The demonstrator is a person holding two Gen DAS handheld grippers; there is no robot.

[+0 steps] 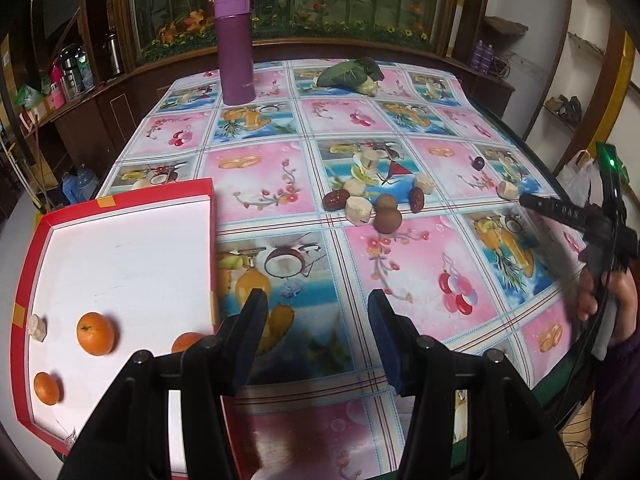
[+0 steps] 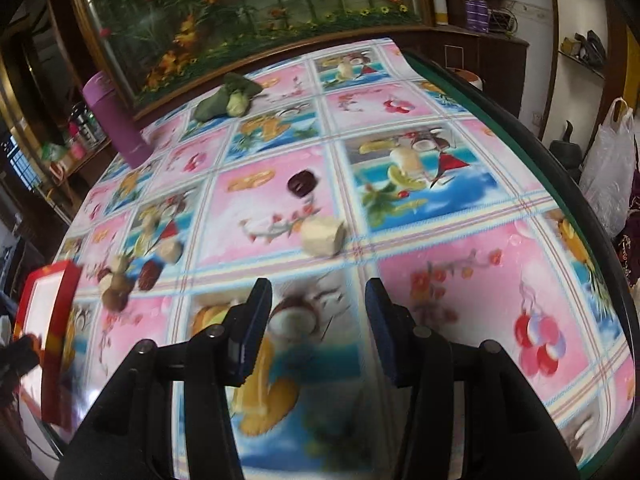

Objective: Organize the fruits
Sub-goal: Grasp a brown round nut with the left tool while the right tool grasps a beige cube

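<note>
The right view was blurred; a pale chunk (image 2: pixel 322 236) lay just ahead of the right gripper (image 2: pixel 319 304), its jaws spread; the left gripper (image 1: pixel 318 316) gaped beside the red tray (image 1: pixel 213 216), one orange (image 1: pixel 187 342) half hidden behind its finger.

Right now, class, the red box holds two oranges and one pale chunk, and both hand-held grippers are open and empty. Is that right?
Not quite. The left wrist view shows three oranges in the red box: one, another, and a third partly hidden behind the left hand-held gripper. The pale chunk is there, and the right hand-held gripper is also open and empty.
</note>
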